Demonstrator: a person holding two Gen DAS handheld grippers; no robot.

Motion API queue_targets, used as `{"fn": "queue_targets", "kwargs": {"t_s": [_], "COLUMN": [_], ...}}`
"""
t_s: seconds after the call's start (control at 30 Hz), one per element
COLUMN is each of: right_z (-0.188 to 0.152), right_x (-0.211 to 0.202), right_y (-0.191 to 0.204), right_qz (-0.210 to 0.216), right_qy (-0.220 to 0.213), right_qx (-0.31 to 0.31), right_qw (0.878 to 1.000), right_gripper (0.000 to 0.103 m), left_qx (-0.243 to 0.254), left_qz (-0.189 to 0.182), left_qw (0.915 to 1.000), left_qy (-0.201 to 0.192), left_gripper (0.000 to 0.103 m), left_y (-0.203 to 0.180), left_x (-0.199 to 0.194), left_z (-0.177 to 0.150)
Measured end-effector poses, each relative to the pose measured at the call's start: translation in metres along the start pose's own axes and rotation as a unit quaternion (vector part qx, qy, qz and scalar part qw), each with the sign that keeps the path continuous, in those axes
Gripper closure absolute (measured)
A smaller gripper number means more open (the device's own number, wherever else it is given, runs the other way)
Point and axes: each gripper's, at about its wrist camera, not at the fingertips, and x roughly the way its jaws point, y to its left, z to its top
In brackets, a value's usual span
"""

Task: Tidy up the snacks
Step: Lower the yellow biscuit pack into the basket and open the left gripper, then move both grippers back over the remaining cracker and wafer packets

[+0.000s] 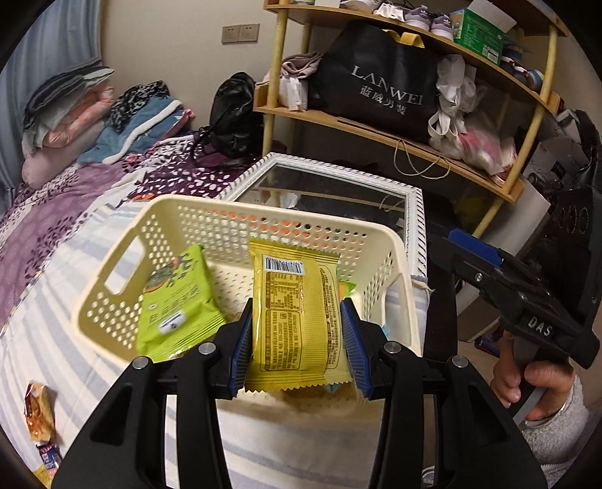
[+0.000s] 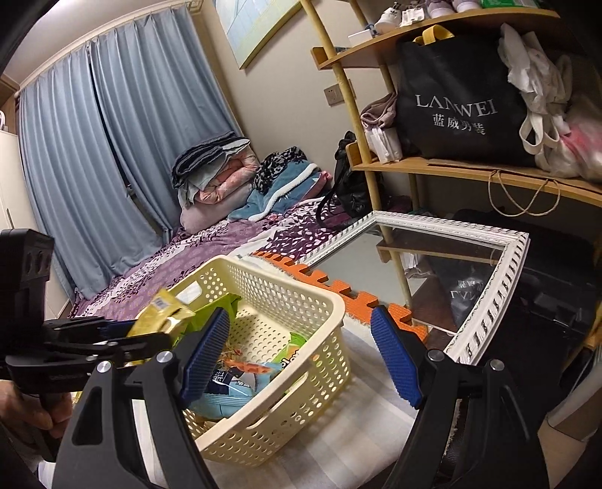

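Black tongs [image 1: 297, 338] with ribbed blue pads, silver screws; fuzzy grey sleeve [image 1: 557, 432].

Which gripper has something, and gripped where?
Left gripper clamps the yellow snack packet across its lower side edges, over the basket. Right gripper is open, empty.

A bed [image 1: 56, 225] fills the left of both views, spread with a purple leaf-patterned cover over a pale striped sheet. Folded blankets [image 2: 214, 169] are piled at its far end. Blue curtains [image 2: 113, 131] hang across the upper left of the right wrist view, against a cream wall [image 1: 169, 56] with a beige switch plate [image 1: 240, 33]. A curved wooden shelf unit [image 2: 432, 165] stands at upper right, holding a black LANWEI bag [image 2: 455, 109]. A white-framed mirror [image 2: 485, 297] lies flat below it.
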Motion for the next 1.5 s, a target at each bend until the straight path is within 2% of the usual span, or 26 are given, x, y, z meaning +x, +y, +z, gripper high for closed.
{"fn": "queue_targets", "kwargs": {"t_s": [0.07,0.1,0.13,0.17,0.27,0.5,0.63,0.7,1.0,1.27,1.5], "right_z": [0.001,0.001,0.000,0.000,0.001,0.001,0.002,0.003,0.003,0.005,0.008], "right_x": [0.000,-0.001,-0.002,-0.003,-0.005,-0.001,0.001,0.001,0.008,0.007,0.006], "right_y": [-0.001,-0.002,-0.002,-0.004,-0.006,-0.001,0.004,0.005,0.011,0.031,0.051], "right_qz": [-0.001,-0.002,-0.002,-0.003,-0.009,-0.002,0.000,-0.004,0.000,0.005,0.016], "right_qy": [0.000,0.000,-0.001,-0.002,-0.005,-0.001,0.000,-0.001,0.016,0.018,0.020], "right_qx": [-0.001,0.000,0.000,0.001,0.005,0.005,0.001,0.002,0.006,-0.013,-0.026], "right_qw": [1.000,1.000,1.000,1.000,1.000,1.000,1.000,1.000,1.000,1.000,0.999], "right_gripper": [0.026,0.026,0.026,0.026,0.021,0.018,0.012,0.005,0.005,0.005,0.005], "left_qx": [0.005,0.006,0.005,0.004,0.001,-0.024,-0.032,-0.038,-0.053,-0.054,-0.079], "left_qz": [-0.003,-0.001,0.007,0.014,0.019,0.037,0.049,0.055,0.070,0.095,0.110], "left_qw": [1.0000,1.0000,0.9999,0.9998,0.9997,0.9989,0.9982,0.9977,0.9960,0.9932,0.9891], "left_qy": [-0.003,-0.004,-0.006,-0.013,-0.017,-0.011,-0.014,-0.015,-0.021,-0.039,-0.058], "left_gripper": [0.054,0.039,0.019,0.013,0.012,0.007,0.005,0.004,0.004,0.004,0.004], "left_y": [-0.003,-0.004,-0.005,-0.005,-0.004,0.011,0.018,0.022,0.035,0.045,0.066], "left_x": [0.005,0.005,0.005,0.004,0.002,-0.005,-0.011,-0.014,-0.029,-0.051,-0.078], "left_z": [0.004,0.005,0.006,0.007,0.007,0.005,0.004,0.004,-0.002,-0.007,-0.019]}}
